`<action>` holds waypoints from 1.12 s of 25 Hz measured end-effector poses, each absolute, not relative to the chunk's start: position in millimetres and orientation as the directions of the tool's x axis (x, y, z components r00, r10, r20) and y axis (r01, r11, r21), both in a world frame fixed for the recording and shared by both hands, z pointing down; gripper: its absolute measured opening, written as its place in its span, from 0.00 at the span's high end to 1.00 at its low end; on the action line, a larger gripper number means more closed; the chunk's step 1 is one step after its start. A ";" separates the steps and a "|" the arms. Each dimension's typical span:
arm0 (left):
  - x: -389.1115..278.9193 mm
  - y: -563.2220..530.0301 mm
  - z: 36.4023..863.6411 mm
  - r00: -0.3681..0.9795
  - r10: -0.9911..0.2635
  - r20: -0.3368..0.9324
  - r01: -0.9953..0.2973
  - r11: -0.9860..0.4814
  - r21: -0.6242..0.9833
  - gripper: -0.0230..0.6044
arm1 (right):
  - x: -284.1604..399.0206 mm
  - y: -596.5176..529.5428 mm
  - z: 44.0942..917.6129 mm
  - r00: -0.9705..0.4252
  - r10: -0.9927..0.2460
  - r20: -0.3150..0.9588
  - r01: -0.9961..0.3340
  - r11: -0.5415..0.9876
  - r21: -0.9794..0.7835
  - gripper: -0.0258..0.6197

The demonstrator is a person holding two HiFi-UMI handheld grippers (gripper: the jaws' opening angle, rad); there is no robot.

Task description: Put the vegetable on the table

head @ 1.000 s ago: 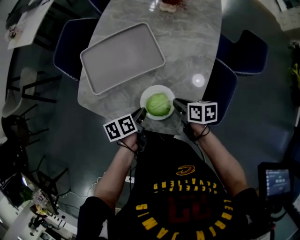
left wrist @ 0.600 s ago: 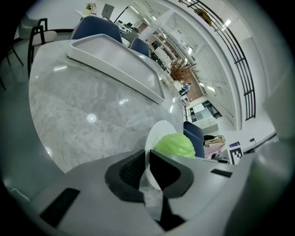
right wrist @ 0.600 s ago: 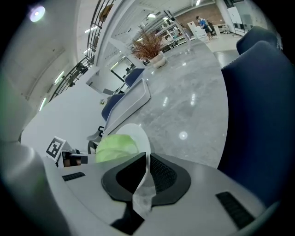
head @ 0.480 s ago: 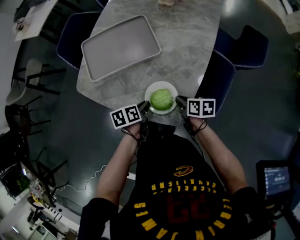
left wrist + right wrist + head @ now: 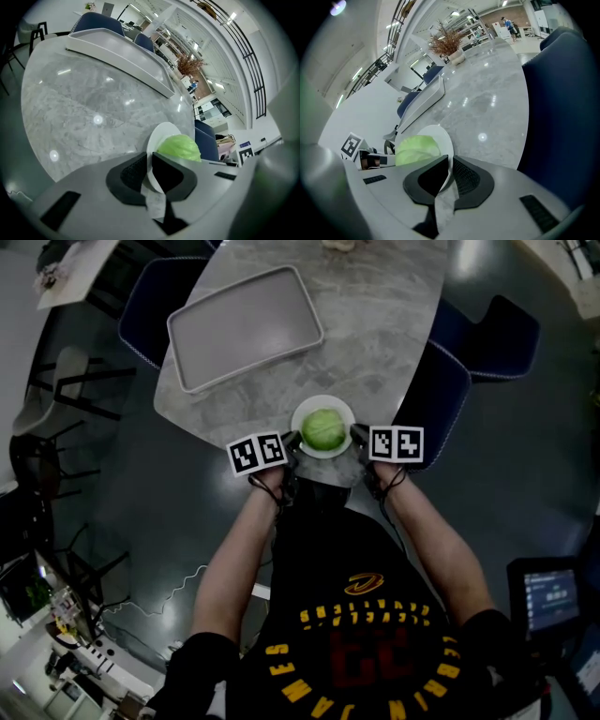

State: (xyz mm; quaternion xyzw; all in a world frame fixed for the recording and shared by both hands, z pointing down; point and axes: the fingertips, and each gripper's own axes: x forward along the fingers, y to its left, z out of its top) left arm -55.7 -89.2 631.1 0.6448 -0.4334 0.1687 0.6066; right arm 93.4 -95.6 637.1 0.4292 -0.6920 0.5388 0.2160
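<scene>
Nearby, tray beyond plate.

**Tray, Chairs and a Screen Around the Edges**

A grey tray lies at eleven o'clock. One dark blue chair stands at ten o'clock, a second chair at two. A lit screen glows at four.

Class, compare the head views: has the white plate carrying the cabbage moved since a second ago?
Yes. The white plate has moved away from the grey tray, toward the near edge of the marble table.
</scene>
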 end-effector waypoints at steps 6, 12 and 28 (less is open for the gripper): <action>-55.4 -89.7 637.0 0.571 -0.367 0.734 -0.747 0.139 0.650 0.91 | 92.5 -98.4 636.2 -0.543 -0.379 0.750 -0.830 0.104 -0.548 0.90; -57.6 -92.2 638.4 0.554 -0.405 0.727 -0.752 0.132 0.646 0.91 | 90.6 -101.1 638.1 -0.562 -0.414 0.717 -0.815 0.128 -0.565 0.90; -73.1 -91.2 564.1 0.340 -0.612 0.715 -0.924 -0.077 0.374 0.90 | 95.6 -104.4 577.2 -0.548 -0.571 0.612 -0.834 0.310 -0.457 0.90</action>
